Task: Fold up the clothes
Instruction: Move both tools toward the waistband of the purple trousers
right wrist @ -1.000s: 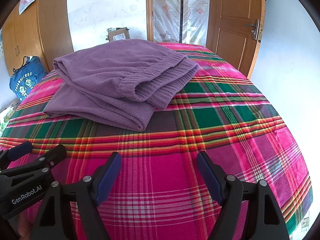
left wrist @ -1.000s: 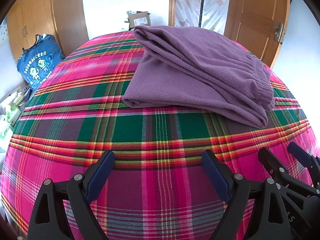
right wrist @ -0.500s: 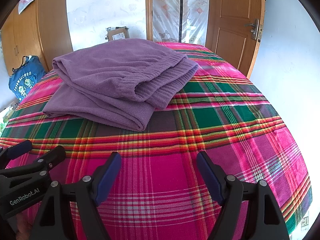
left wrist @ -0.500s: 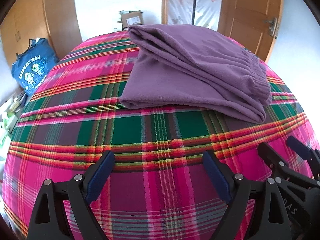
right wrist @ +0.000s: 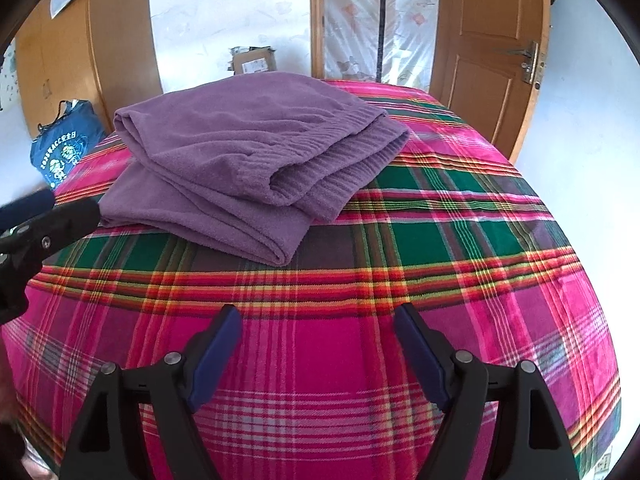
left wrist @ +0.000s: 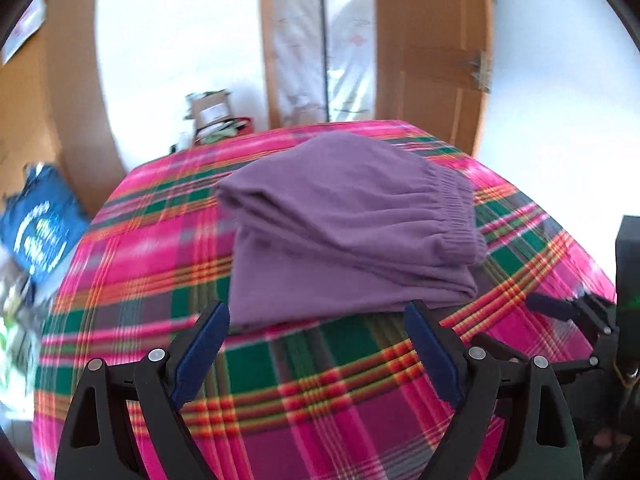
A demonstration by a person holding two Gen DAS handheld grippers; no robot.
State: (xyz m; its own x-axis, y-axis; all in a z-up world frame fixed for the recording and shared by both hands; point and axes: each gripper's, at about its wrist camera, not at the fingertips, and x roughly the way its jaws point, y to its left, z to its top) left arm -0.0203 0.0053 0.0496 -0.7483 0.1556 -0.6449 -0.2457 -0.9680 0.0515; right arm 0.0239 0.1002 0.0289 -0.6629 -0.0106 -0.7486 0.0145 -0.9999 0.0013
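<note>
A pair of purple fleece trousers (right wrist: 248,152) is seen lying folded on a bed with a pink, green and red plaid blanket (right wrist: 420,264). The trousers are laid in flat layers, and the ribbed waistband (right wrist: 344,168) is turned to the side nearer the wooden door (right wrist: 488,60). The folding seems to be nearly or fully done, as far as can be judged.

The left gripper (left wrist: 316,344) is held just in front of the trousers, and its jaws are spread wide with nothing in them. One of its blue pads (left wrist: 200,350) is seen close to the near folded edge, maybe so that edge can be reached. The right gripper (right wrist: 318,350) is held over bare blanket, well apart from the trousers, with its jaws wide and empty too.

Much open blanket is left in front of the trousers and on the door side. On the other side of the trousers, past the bed's edge, a blue bag (right wrist: 66,148) is standing on the floor. A cardboard box (right wrist: 254,60) is seen behind the trousers, beyond the bed.
</note>
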